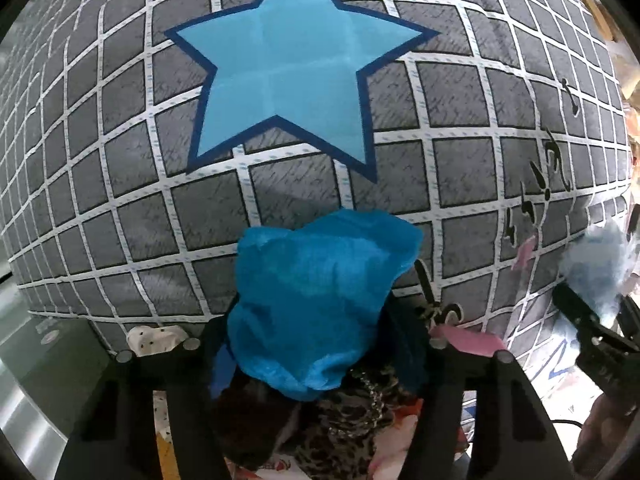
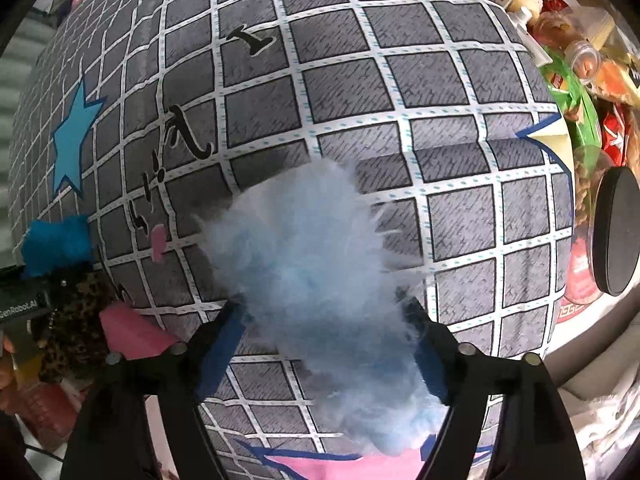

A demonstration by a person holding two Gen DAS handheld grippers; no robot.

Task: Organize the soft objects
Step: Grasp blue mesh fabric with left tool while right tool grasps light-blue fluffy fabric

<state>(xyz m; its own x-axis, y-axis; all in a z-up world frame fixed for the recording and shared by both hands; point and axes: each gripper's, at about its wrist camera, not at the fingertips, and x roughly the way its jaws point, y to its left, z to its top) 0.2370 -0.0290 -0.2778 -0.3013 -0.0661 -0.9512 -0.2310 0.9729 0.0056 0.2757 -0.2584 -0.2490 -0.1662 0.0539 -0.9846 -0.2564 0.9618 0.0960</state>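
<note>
While both tongs are pointed steeply down at a grey grid-patterned cushion (image 1: 120,128), each view is filled by that cushion's checked fabric. In the left wrist view, the left tongs (image 1: 316,344) are seen at bottom centre, black arms rising from the lower edge, jaws set about half apart. A bright blue fuzzy cloth (image 1: 320,300) is bunched between them; whether the pads press on it cannot be told, since the cloth hides the inner faces. Below it, at the lower edge, a leopard-print item (image 1: 344,420) with a small chain is seen, and a pink patch (image 1: 468,340) lies just right of the right arm. A large light-blue star (image 1: 288,80) is printed on the cushion in the upper centre. At the right edge the other tool is caught, with pale fluff beside it.

In the right wrist view, the right tongs (image 2: 324,344) are seen at bottom centre, jaws spread wide, blue pads (image 2: 430,360) visible. A pale blue fluffy tuft (image 2: 312,264) sits between the arms and on the cushion (image 2: 460,80); the left pad stands clear of it, so it is read as not gripped. The bright blue cloth (image 2: 56,244) shows at middle left beside the left tool's body. Packaged snacks and bottles (image 2: 580,80) are piled along the right edge, with a dark round lid (image 2: 616,232) at middle right. Black script is printed on the cushion, upper left.
</note>
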